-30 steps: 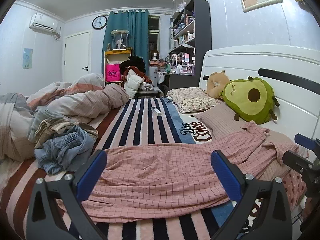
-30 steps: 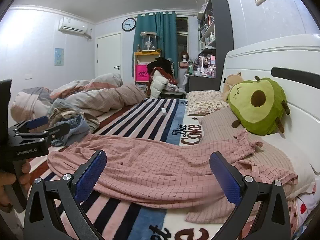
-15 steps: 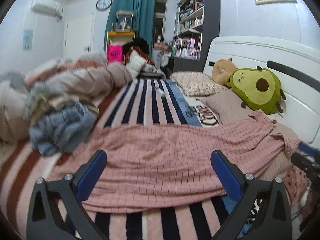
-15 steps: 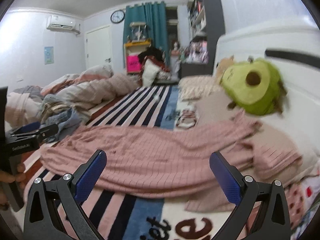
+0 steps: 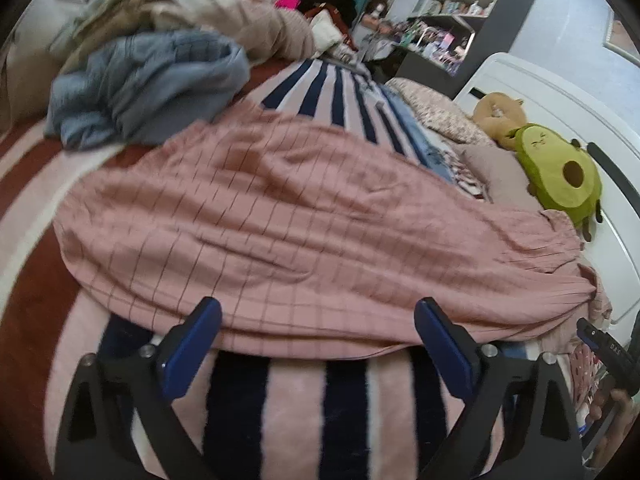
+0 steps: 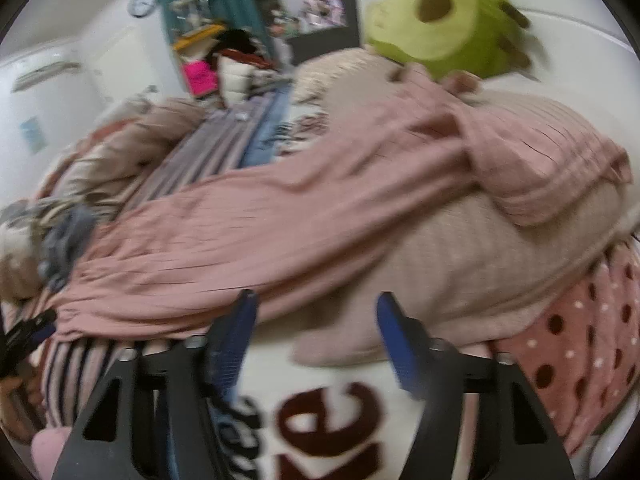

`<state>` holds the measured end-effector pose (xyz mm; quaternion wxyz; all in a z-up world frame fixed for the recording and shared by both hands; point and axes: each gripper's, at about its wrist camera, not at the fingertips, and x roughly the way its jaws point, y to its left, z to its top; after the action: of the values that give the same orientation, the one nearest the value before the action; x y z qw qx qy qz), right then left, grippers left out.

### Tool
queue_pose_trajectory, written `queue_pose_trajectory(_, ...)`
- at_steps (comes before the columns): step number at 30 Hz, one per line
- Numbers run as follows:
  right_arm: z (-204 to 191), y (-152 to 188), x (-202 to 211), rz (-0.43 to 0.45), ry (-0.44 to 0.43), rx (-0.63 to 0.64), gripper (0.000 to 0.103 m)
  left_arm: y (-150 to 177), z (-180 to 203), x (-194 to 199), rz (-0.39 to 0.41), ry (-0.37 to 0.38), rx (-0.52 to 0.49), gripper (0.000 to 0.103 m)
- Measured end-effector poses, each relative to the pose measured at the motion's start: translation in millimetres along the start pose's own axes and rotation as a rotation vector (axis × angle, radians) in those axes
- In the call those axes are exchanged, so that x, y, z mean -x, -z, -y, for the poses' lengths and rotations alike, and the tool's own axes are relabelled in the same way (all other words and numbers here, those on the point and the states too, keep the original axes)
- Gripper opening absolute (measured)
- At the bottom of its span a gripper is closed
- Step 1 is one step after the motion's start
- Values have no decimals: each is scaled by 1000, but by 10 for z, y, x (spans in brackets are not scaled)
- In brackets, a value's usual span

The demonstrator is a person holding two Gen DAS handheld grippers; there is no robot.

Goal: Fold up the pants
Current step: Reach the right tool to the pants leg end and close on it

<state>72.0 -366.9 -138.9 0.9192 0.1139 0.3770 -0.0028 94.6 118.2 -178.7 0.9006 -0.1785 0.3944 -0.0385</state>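
Pants: the pink checked cloth pants (image 5: 304, 216) are spread flat on the striped blanket (image 5: 348, 408).
Left gripper (image 5: 316, 344): closing, nothing clamped.
Right gripper (image 6: 316, 332): closing, apparently empty; blurred.
Risk: the blanket may be pinched along with the hem.

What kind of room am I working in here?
A lived-in bedroom, most likely: the pink checked pants lie across a bed with a striped blanket, an avocado plush sits against the white headboard, and cluttered shelves stand behind.
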Motion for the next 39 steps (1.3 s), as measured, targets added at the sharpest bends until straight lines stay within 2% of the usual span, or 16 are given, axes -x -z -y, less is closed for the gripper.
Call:
queue_pose_trajectory(3, 167, -63, -64, 8, 42, -25, 39, 43, -81, -123, -22, 4, 14, 93)
queue_pose_trajectory(5, 233, -118, -88, 22, 74, -24, 30, 55, -104, -193, -31, 2, 23, 88)
queue_pose_trajectory(9, 275, -282, -109, 69, 158, 18, 11, 25, -94, -245, -28, -3, 20, 87)
queue_pose_trajectory(11, 281, -350, -103, 94, 200, 32, 11, 4, -90, -274, -25, -8, 18, 87)
queue_pose_trajectory(13, 252, -411, -127, 112, 248, 49, 26, 2, -89, -273, -24, -13, 16, 87)
queue_pose_trajectory(15, 245, -461, -173, 123, 281, 63, 37, 7, -80, -267, -23, -16, 9, 87)
queue_pose_trajectory(21, 253, -613, -308, 162, 325, 46, 55, 11, -98, -244, -22, -14, 5, 87)
queue_pose_trajectory(24, 238, -675, -381, 179, 313, 23, 58, 17, -115, -222, -21, -17, 5, 87)
queue_pose_trajectory(26, 229, -722, -410, 190, 303, 28, 49, 15, -119, -224, -20, -17, 4, 87)
queue_pose_trajectory(27, 220, -740, -408, 196, 299, 37, 21, 14, -120, -222, -21, -18, 2, 87)
queue_pose_trajectory(28, 212, -766, -404, 196, 290, 44, 6, 20, -128, -214, -21, -19, 1, 87)
queue_pose_trajectory(34, 207, -903, -97, 212, 262, 78, 4, 17, -154, -138, -14, -21, 0, 87)
queue_pose_trajectory(39, 194, -943, 289, 145, 217, 135, 4, 3, -157, -27, 2, -28, 0, 87)
